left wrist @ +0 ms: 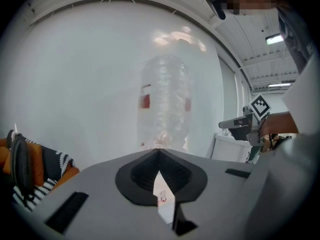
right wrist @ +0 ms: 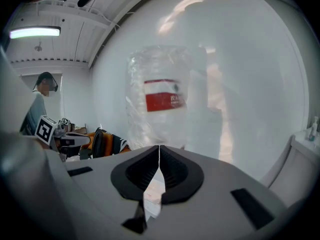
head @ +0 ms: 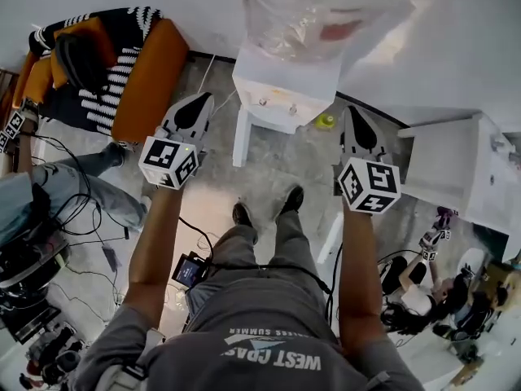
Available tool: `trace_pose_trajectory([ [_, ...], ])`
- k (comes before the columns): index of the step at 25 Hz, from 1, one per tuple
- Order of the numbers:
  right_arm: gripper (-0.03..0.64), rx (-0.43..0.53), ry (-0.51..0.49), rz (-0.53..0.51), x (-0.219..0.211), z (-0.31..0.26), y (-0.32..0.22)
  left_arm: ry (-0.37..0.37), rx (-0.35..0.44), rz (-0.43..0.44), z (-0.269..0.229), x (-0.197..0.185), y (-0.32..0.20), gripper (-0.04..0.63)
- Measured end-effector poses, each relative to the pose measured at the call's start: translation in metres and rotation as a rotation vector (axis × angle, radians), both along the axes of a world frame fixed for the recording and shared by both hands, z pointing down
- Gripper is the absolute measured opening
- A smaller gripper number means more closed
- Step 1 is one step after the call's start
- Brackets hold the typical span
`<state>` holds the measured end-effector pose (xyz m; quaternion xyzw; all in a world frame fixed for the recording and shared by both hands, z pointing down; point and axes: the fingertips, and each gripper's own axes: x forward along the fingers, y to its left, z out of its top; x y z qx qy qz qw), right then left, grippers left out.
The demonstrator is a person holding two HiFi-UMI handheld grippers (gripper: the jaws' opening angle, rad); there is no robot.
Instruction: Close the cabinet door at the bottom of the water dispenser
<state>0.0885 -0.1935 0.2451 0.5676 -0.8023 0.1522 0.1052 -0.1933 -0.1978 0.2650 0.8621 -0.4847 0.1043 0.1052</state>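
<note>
Currently, your left gripper (head: 205,98) and right gripper (head: 350,112) are each pressed together on nothing. Beyond them, the water dispenser (head: 285,88) stands upright at the wall. Its bottom cabinet door (head: 240,137) is open, with its free edge pointing toward you.

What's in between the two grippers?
The white water dispenser, with its clear bottle on top, stands between the left gripper and the right gripper, a bit farther ahead. The head view shows it.
</note>
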Motion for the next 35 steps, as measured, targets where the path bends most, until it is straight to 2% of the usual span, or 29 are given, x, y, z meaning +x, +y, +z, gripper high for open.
trace_pose_trajectory([
  [6,0.031,-0.072,0.000,0.023,0.003,0.069,0.000,0.002,-0.103,-0.037,0.087,-0.010,-0.004,0.015],
  [14,0.031,-0.174,0.002,0.039,0.005,0.150,0.006,-0.024,-0.256,-0.046,0.202,-0.013,0.005,0.015],
  [26,0.031,-0.269,0.005,0.062,0.012,0.253,0.014,-0.060,-0.425,-0.036,0.345,-0.016,0.020,0.015],
  [35,0.032,-0.318,0.009,0.058,0.011,0.318,0.017,-0.057,-0.546,-0.072,0.438,-0.023,0.039,0.017],
])
